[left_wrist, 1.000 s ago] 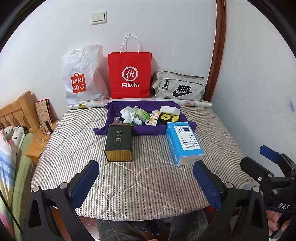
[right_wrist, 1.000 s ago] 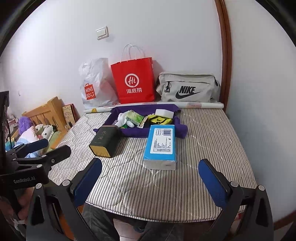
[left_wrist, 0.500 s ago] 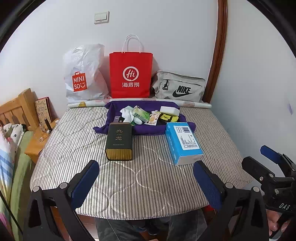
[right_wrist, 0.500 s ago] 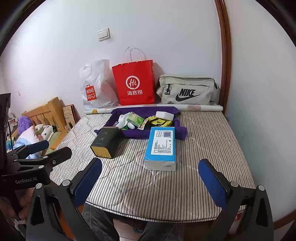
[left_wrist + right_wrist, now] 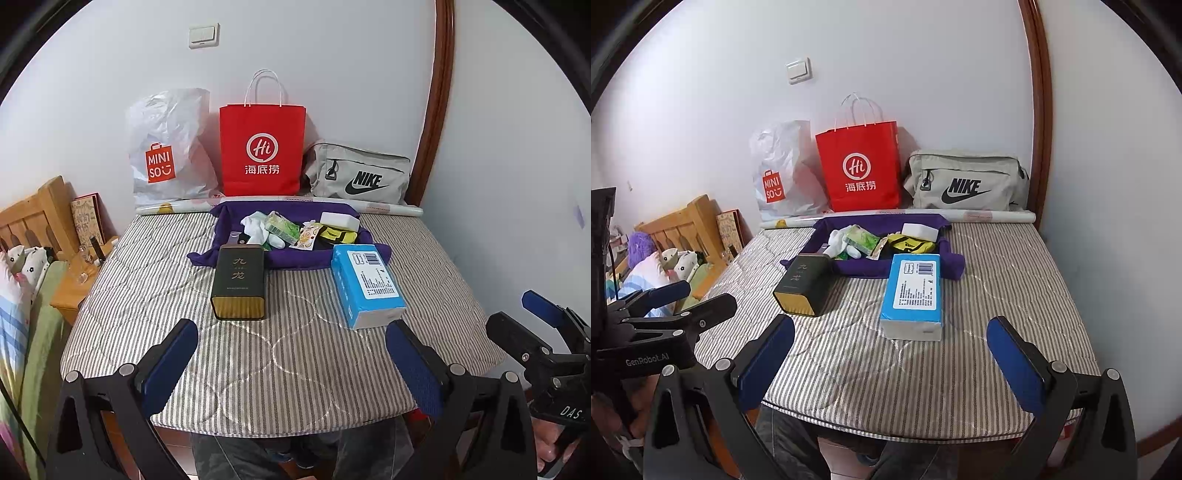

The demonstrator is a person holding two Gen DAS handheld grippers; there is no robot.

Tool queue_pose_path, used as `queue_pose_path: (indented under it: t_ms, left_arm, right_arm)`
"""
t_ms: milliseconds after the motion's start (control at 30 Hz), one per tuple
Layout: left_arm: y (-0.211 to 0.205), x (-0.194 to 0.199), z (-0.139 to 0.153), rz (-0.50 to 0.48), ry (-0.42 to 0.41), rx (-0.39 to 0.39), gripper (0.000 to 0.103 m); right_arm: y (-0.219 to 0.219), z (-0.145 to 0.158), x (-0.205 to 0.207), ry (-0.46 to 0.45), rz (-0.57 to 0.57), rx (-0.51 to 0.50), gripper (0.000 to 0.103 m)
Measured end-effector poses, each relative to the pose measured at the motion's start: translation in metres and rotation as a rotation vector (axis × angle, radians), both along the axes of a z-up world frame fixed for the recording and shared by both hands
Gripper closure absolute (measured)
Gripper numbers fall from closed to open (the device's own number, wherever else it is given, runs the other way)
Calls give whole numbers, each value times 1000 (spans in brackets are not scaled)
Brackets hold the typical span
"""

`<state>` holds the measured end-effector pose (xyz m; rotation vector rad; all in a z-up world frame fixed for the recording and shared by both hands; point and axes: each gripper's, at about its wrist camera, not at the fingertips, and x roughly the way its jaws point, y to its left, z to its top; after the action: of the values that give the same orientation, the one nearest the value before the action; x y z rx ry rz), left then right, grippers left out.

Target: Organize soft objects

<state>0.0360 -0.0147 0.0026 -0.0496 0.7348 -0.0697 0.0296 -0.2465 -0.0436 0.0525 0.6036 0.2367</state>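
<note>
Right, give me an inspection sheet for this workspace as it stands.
Surface: striped quilted mattress, mostly bare in front.
Job's things: purple cloth tray holding white socks, green packet, white block, yellow-black item.
Clutter: dark tin and blue box before the tray; three bags by the wall.
Grippers: left claw and right claw open, empty.
Cables: nothing seen.
Surroundings: white wall, wooden headboard.
</note>
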Motion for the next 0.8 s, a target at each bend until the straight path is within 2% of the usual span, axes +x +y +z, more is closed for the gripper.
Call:
queue_pose_path:
  t_ms: [800]
  left_arm:
    - [-2,-2,0,2,-3,-3,1]
  right_arm:
    - [0,2,-2,-5,0,-1,1]
